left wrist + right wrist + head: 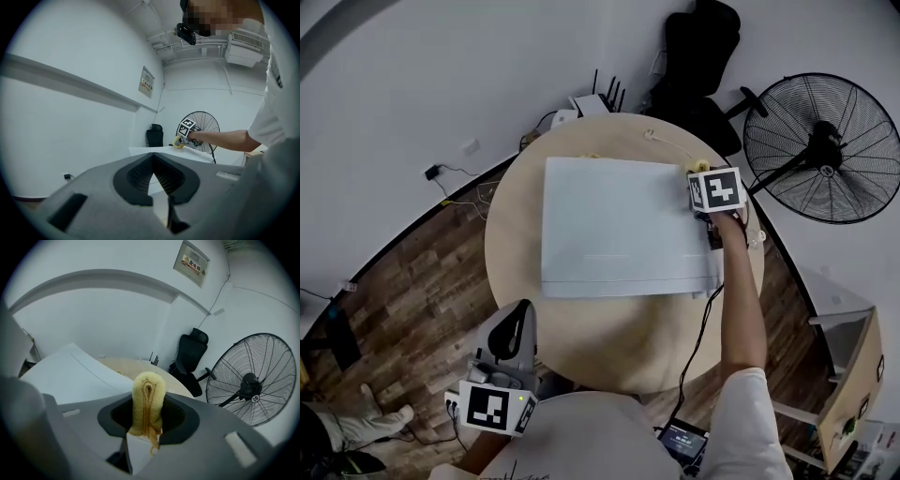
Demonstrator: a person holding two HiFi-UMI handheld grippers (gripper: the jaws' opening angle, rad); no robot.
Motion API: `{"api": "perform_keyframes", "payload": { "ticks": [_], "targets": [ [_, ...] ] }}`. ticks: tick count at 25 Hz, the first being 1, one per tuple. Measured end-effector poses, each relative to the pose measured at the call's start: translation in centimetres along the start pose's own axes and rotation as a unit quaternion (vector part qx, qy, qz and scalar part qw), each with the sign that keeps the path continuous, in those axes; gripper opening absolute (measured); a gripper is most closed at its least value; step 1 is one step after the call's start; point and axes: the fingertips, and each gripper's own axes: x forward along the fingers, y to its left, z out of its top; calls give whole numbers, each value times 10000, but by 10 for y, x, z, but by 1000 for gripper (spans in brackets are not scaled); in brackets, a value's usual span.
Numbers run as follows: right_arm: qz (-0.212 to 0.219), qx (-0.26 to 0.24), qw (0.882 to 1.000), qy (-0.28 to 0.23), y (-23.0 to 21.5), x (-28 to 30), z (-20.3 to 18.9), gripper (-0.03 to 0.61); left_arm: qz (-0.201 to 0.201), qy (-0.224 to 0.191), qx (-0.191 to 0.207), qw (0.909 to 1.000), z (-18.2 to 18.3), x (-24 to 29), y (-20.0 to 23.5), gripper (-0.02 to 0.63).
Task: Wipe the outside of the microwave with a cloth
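Right gripper view showed the yellow cloth (148,397) pinched in the right gripper (147,430); head view barely did. Cloth sat at the microwave's (619,239) far right corner. Left gripper (153,176) pressed together, empty.

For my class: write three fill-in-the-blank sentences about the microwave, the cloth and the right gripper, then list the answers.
1. The right gripper is shut on a ___ cloth.
2. The microwave stands on a ___ wooden table.
3. In the head view, the right gripper is at the microwave's far ___ corner.
Answers: yellow; round; right.
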Motion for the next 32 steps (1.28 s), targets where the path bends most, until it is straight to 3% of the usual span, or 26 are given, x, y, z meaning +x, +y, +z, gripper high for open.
{"api": "perform_keyframes", "payload": {
  "ticks": [10, 32],
  "targets": [
    [627, 324, 9973, 181, 46, -1, 15, 132, 90, -138, -126, 9998, -1, -25, 20, -11],
    [1263, 79, 9920, 13, 173, 0, 68, 132, 234, -264, -243, 9991, 0, -66, 57, -11]
  ]
}}
